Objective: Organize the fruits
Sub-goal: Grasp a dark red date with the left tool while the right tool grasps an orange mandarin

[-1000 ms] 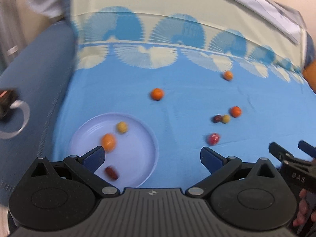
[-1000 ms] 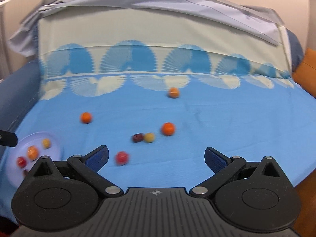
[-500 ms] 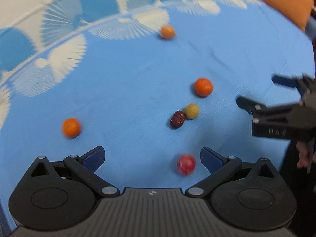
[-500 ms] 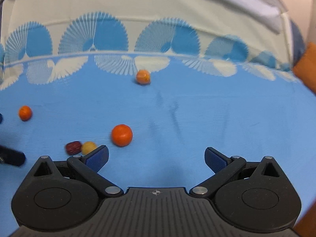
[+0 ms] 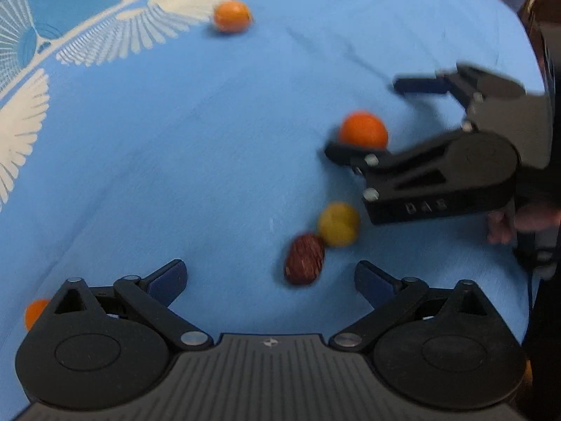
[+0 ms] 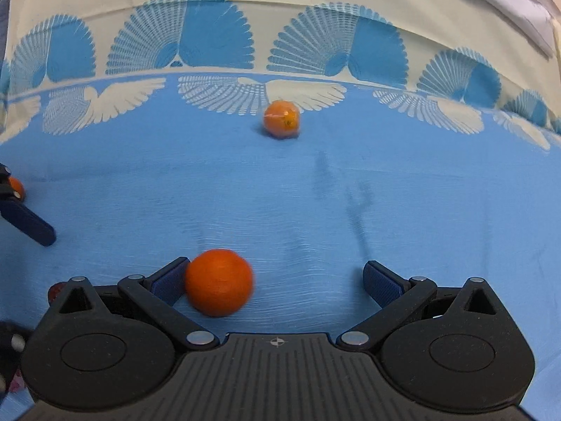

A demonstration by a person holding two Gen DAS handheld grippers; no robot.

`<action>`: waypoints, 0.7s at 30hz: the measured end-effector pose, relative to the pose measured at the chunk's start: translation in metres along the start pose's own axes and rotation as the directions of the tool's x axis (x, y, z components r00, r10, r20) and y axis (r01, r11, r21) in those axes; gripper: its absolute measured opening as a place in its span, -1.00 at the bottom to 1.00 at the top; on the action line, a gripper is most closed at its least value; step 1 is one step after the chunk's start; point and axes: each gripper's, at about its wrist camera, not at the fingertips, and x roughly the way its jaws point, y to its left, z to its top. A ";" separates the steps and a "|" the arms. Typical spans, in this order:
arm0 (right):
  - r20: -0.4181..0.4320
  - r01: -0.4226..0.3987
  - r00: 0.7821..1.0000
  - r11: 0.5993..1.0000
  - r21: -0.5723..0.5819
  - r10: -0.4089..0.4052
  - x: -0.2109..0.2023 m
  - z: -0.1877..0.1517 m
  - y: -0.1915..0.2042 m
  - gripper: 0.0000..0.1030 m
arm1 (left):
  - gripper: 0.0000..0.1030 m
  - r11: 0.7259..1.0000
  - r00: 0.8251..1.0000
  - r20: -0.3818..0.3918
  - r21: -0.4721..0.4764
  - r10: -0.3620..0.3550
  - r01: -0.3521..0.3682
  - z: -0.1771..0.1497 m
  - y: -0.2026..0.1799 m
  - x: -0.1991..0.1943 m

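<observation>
My left gripper is open over the blue cloth, with a dark red date and a small yellow fruit lying just ahead between its fingers, toward the right one. My right gripper is open around an orange, which lies against the left finger. In the left wrist view the right gripper straddles that same orange. Another orange lies farther back near the white pattern; it also shows in the left wrist view.
A third orange peeks out behind my left gripper's left side and shows at the left edge of the right wrist view. The blue cloth with a white fan border covers the surface. A hand holds the right gripper.
Both grippers moved forward and lower. The date and yellow fruit now lie between my left fingers; the red fruit left view. The orange came between my right fingers.
</observation>
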 end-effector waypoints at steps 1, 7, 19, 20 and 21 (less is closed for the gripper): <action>-0.001 0.005 1.000 1.000 0.001 -0.005 -0.001 0.000 -0.002 0.99 | 0.85 1.000 1.000 0.016 -0.011 -0.005 0.005 0.000 0.003 0.000; -0.015 0.012 1.000 1.000 0.010 -0.012 -0.004 -0.004 -0.008 0.98 | 0.20 0.999 0.996 0.084 0.038 -0.022 0.019 -0.003 0.010 -0.006; 0.059 0.057 0.997 0.998 0.008 -0.058 -0.040 0.009 0.000 -0.30 | -0.59 0.997 0.990 0.125 0.017 0.072 -0.075 -0.009 -0.019 -0.054; 0.076 0.067 0.995 0.997 0.026 -0.069 -0.051 0.012 -0.003 -0.30 | -0.58 0.997 0.986 0.146 -0.030 0.081 -0.078 -0.010 -0.015 -0.068; 0.095 0.075 0.992 0.996 0.046 -0.079 -0.064 0.013 -0.005 -0.30 | -0.58 0.994 0.982 0.162 -0.070 0.094 -0.084 -0.012 -0.012 -0.080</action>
